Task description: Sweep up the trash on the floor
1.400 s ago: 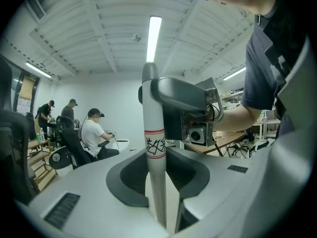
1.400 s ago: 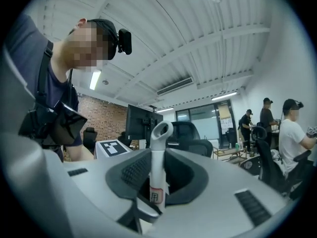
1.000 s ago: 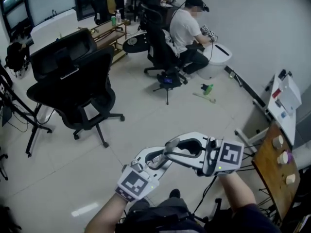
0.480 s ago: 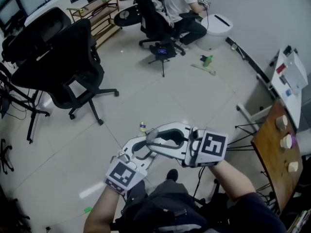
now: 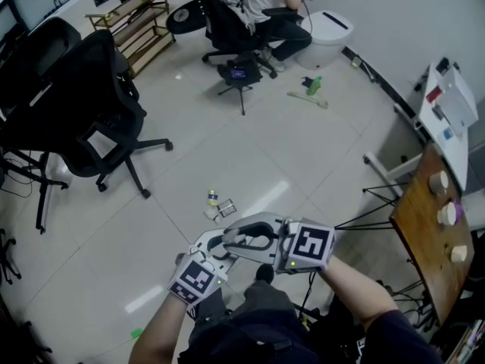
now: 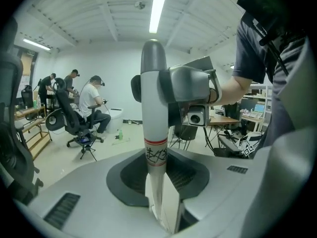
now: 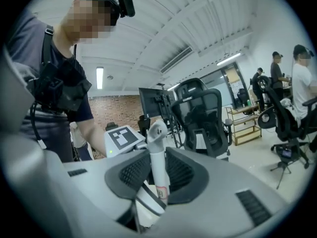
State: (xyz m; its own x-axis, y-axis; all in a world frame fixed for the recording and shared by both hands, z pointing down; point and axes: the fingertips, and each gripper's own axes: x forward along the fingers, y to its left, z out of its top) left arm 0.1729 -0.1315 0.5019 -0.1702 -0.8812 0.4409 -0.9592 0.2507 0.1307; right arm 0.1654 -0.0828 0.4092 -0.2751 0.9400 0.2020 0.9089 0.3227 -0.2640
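Clamping a red-banded pole (image 6: 151,103) in the left gripper (image 6: 157,180) and a hole-tipped handle (image 7: 157,148) in the right gripper (image 7: 151,177): both grips should stay firm, with strokes starting beyond the floor trash (image 5: 217,205).

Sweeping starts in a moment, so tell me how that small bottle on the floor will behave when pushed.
The small bottle looks tiny and round-bodied, so it is probably light and apt to roll or skid away. The tile floor shines smooth, so little should slow it. The flat packet beside it would more likely slide.
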